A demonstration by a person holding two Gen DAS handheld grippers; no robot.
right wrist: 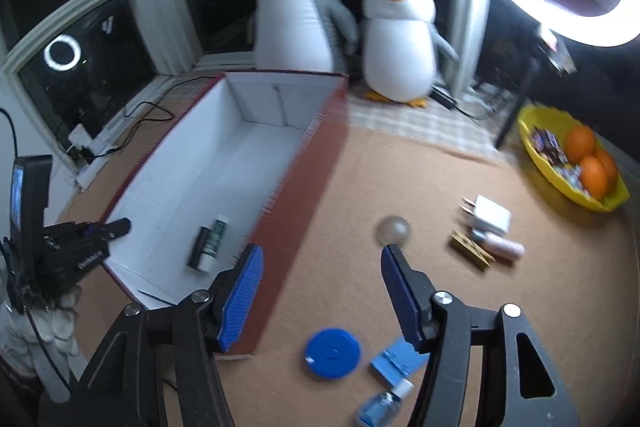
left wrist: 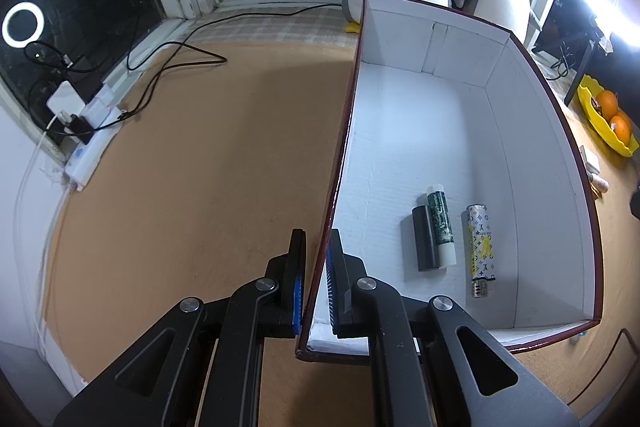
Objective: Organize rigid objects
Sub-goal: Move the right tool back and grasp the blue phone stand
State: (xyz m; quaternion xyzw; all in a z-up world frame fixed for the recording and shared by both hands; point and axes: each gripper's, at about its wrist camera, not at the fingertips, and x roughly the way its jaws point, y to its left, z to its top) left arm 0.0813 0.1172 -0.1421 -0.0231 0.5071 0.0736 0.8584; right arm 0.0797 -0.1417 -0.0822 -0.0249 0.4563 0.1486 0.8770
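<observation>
A red box point(left wrist: 400, 27) with a white inside lies on the tan mat. My left gripper point(left wrist: 317, 239) is shut on its left wall near the front corner; it also shows at that wall as the left gripper point(right wrist: 116, 227). On the box floor lie a black cylinder point(left wrist: 424, 239), a green and white tube point(left wrist: 440, 227) and a patterned lighter point(left wrist: 480, 251). My right gripper point(right wrist: 322, 251) is open and empty above the mat, just right of the box point(right wrist: 316, 163). Beyond its tips sits a translucent ball point(right wrist: 394, 230). A blue disc point(right wrist: 333, 353), a blue clip point(right wrist: 396, 359) and a small blue bottle point(right wrist: 384, 405) lie below it.
A white plug point(right wrist: 490, 217), wooden pegs point(right wrist: 472, 249) and a pink tube point(right wrist: 502, 245) lie to the right. A yellow bowl point(right wrist: 560, 183) holds oranges and sweets. Two plush penguins point(right wrist: 296, 7) stand behind the box. A power strip point(left wrist: 92, 131) and cables lie at the left window.
</observation>
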